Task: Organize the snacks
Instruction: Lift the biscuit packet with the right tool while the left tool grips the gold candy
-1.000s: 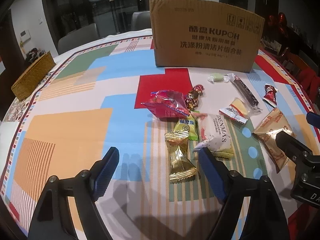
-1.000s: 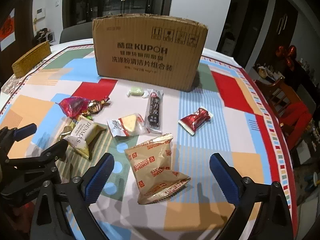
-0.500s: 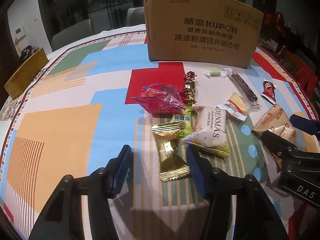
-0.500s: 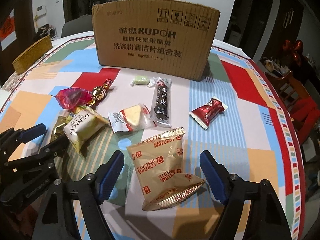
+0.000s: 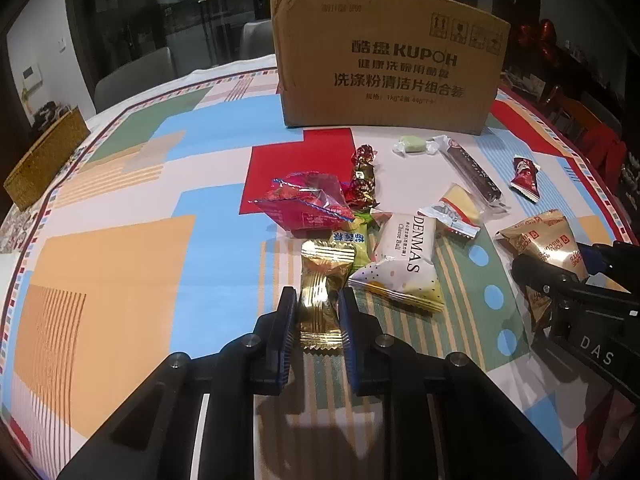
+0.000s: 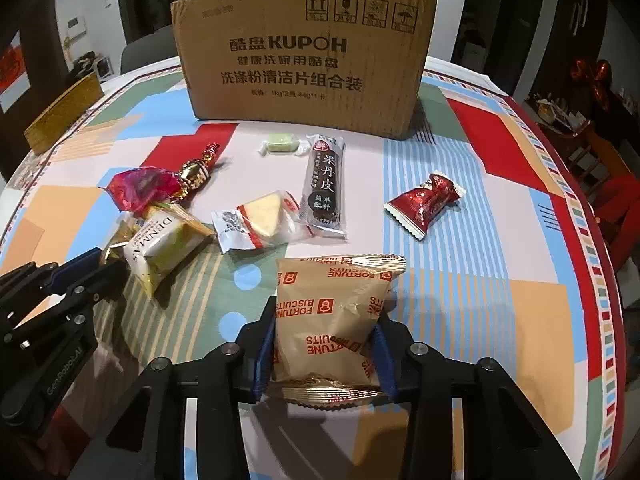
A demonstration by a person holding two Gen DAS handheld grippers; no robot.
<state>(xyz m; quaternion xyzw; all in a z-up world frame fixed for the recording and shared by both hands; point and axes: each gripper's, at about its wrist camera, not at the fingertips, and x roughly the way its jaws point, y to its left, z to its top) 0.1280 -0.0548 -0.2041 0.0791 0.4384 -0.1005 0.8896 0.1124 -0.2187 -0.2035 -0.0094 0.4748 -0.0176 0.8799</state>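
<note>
My left gripper (image 5: 318,300) is shut on a gold-wrapped candy (image 5: 324,276) that lies on the patterned tablecloth (image 5: 120,240). The candy's near half sits between the blue pads. In the right wrist view, my right gripper (image 6: 326,320) is closing its jaws on a tan Fortune Biscuits packet (image 6: 336,300), and both pads press its sides. A white Denmas cheese-ball pack (image 5: 404,264) lies just right of the gold candy. A pink bag (image 5: 304,204) and a green sachet (image 5: 360,240) lie behind it.
A tall cardboard box (image 5: 384,64) stands at the back of the table. In front of it lie a green candy (image 6: 280,144), a dark fruit bar (image 6: 326,184), a cheese wedge (image 6: 260,220), a red candy (image 6: 424,202) and a red-gold candy (image 6: 196,172). A wicker basket (image 5: 44,160) sits far left.
Both grippers went from wide open to closed. The left one closed on the gold candy. The right one sank a little and closed on the biscuit packet.
</note>
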